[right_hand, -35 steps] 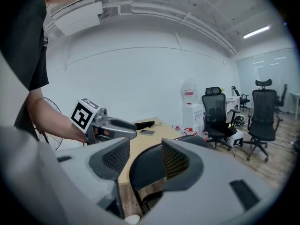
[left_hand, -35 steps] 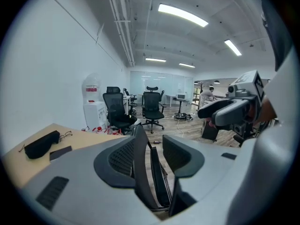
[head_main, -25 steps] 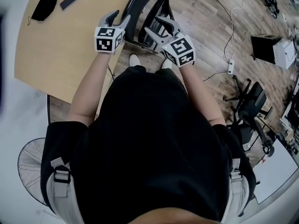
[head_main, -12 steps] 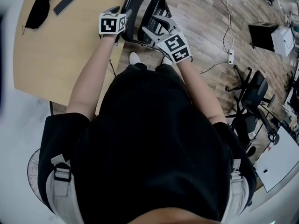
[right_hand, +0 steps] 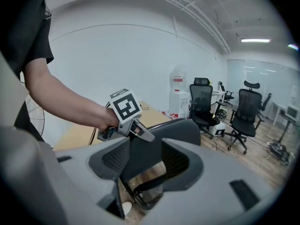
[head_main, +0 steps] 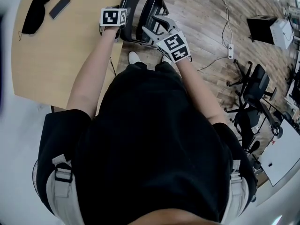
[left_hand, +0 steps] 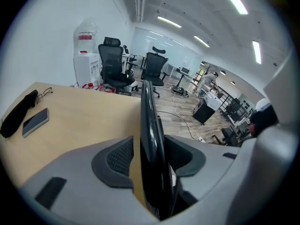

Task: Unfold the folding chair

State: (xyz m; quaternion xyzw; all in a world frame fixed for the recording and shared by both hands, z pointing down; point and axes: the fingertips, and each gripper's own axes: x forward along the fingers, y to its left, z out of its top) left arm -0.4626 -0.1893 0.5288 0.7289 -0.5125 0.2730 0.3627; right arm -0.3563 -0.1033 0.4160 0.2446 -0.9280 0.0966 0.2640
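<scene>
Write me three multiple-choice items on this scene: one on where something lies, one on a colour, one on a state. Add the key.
1. Where does the phone lie?
A. on the floor
B. on the table, beside the dark pouch
C. in a person's hand

2. What colour is the folding chair?
A. red
B. black
C. white

3. How does the folding chair stand?
A. folded flat, upright by the table
B. opened out, seat level
C. tipped over on the floor

Key: 1 B, the head view shows it on the tabletop next to the pouch; 2 B, its frame and panels look black in the head view; 3 A, the left gripper view shows it edge-on as one thin slab.
</scene>
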